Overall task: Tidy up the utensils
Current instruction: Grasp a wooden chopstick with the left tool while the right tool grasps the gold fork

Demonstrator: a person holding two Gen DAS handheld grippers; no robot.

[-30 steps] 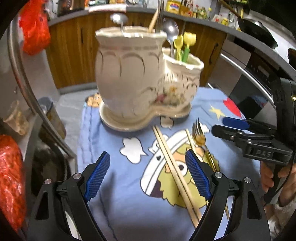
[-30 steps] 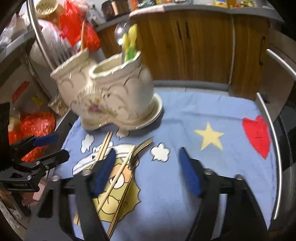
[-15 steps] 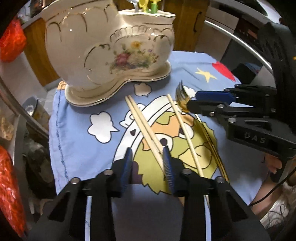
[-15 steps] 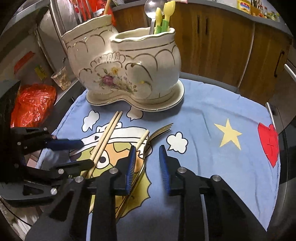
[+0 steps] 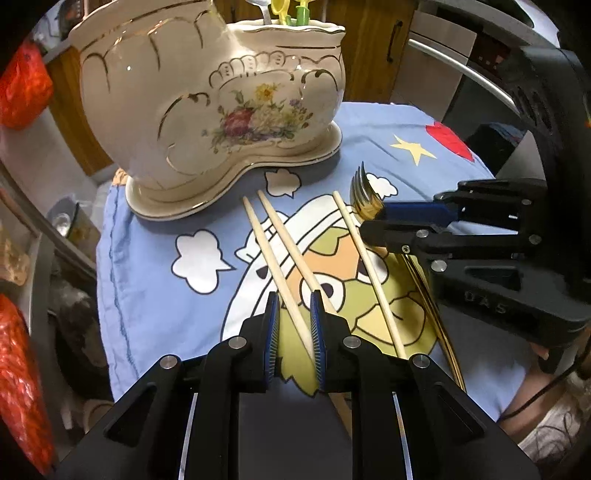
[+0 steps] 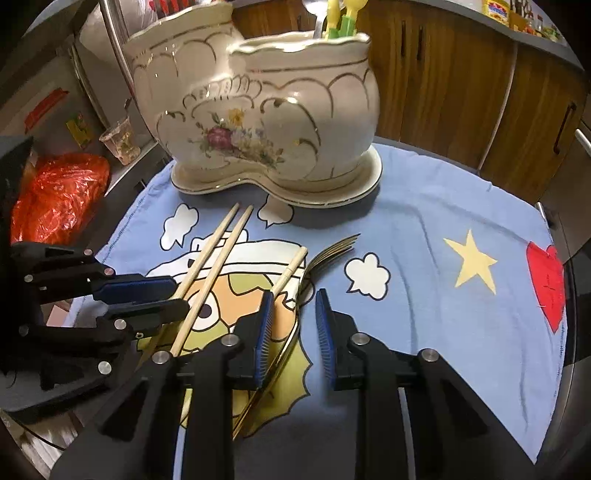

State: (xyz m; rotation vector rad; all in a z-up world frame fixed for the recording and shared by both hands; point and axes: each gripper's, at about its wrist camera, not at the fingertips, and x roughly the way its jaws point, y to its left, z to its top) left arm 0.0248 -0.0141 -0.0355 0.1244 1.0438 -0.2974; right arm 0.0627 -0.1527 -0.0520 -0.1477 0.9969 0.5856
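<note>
My left claw (image 5: 293,314) is low over the blue cloth (image 5: 155,295), its jaws have just been closing and now stand narrow around the pair of chopsticks (image 5: 280,251); one stick runs up between the blue pads, the other slips under the right pad, and I can't tell whether the pads actually pinch. My right claw (image 6: 293,317) has also just been closing; in its own view there is a clear gap between the pads, with the gold fork (image 6: 325,254) handle passing under the left pad, so not gripped as far as I see. From the left view the right claw (image 5: 373,221) sits right over the fork (image 5: 364,195) neck, tines poking out past its tips. A third loose chopstick (image 6: 290,271) lies between the pair and the fork, tip just beside the tines. All of it lies on the cartoon print of the cloth. Behind stands the cream flowered holder (image 6: 258,122) with two compartments, on its saucer base; yellow-green plastic utensils (image 6: 341,18) and a metal spoon stick up from the right compartment. Red plastic bag (image 6: 55,192) off to the left of the table.
</note>
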